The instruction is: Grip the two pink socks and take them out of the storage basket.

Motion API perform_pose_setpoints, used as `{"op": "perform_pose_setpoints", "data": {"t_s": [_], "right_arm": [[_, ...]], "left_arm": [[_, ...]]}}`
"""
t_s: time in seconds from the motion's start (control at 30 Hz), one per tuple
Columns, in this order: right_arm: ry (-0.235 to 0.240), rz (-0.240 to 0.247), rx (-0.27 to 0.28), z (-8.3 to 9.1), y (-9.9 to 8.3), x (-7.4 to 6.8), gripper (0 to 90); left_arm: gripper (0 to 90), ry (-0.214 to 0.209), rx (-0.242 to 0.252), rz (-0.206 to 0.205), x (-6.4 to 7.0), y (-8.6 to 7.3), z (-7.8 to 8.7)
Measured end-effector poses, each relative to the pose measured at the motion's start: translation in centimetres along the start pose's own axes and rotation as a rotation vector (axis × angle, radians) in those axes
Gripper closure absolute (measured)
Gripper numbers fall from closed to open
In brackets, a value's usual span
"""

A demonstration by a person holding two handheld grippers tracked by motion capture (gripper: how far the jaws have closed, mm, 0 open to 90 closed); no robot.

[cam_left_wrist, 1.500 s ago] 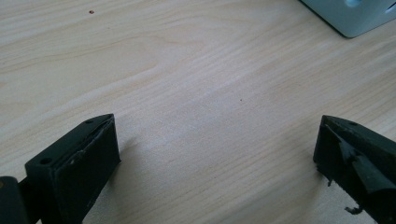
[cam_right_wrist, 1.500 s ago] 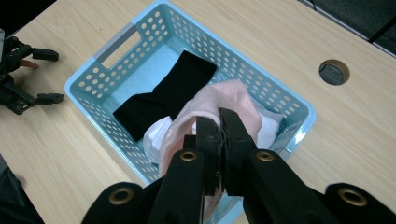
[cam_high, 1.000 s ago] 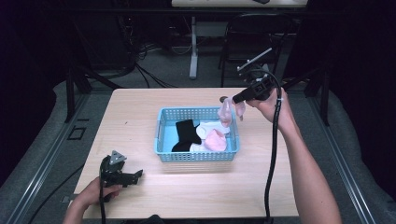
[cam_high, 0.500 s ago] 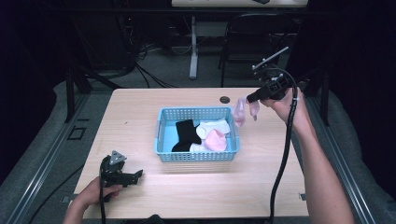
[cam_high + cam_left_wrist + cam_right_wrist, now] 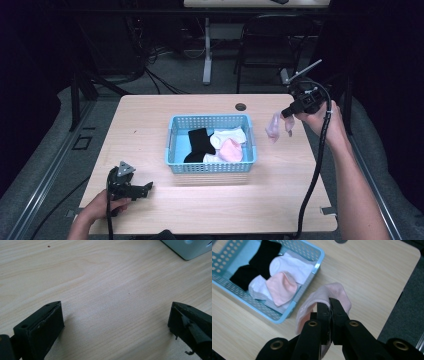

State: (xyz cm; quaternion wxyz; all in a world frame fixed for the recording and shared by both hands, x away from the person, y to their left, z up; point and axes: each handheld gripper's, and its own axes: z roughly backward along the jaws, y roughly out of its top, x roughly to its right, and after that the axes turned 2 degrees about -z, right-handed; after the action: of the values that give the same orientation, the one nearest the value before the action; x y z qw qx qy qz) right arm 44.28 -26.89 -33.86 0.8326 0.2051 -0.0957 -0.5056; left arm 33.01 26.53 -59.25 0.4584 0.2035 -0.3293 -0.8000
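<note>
High view: right claw (image 5: 289, 118) pinching pink sock (image 5: 273, 127), now carried right, clear of blue basket (image 5: 210, 167); removal nearly done. Left claw (image 5: 142, 189) open, idle on surface (image 5: 150, 125).

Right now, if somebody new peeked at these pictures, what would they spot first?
Probably the pale pink sock dangling in the air right of the basket, pinched in the right tool. Next, the blue basket mid-table, with a black sock, white socks and another pink sock inside. The left tool rests open on the table's near left corner.
</note>
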Motion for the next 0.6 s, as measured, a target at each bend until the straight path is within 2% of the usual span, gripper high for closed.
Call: {"op": "perform_pose_setpoints", "data": {"t_s": [0.13, 0.33, 0.57, 0.6], "right_arm": [[-0.017, -0.023, -0.038, -1.2, -0.5, 1.0, 87.7], [-0.033, -0.058, -0.094, -4.0, -1.4, 2.2, 87.7], [-0.018, -0.094, -0.127, -7.2, -2.5, 3.1, 87.6], [-0.019, -0.103, -0.132, -8.1, -2.8, 3.2, 87.6]], "left_arm": [[0.0, 0.000, 0.000, 0.000, 0.0, 0.0, 0.0], [0.0, -0.001, -0.001, -0.001, 0.0, 0.0, 0.0], [0.0, 0.000, -0.001, -0.001, 0.0, 0.0, 0.0], [0.0, 0.000, 0.000, -0.001, 0.0, 0.0, 0.0]]}}
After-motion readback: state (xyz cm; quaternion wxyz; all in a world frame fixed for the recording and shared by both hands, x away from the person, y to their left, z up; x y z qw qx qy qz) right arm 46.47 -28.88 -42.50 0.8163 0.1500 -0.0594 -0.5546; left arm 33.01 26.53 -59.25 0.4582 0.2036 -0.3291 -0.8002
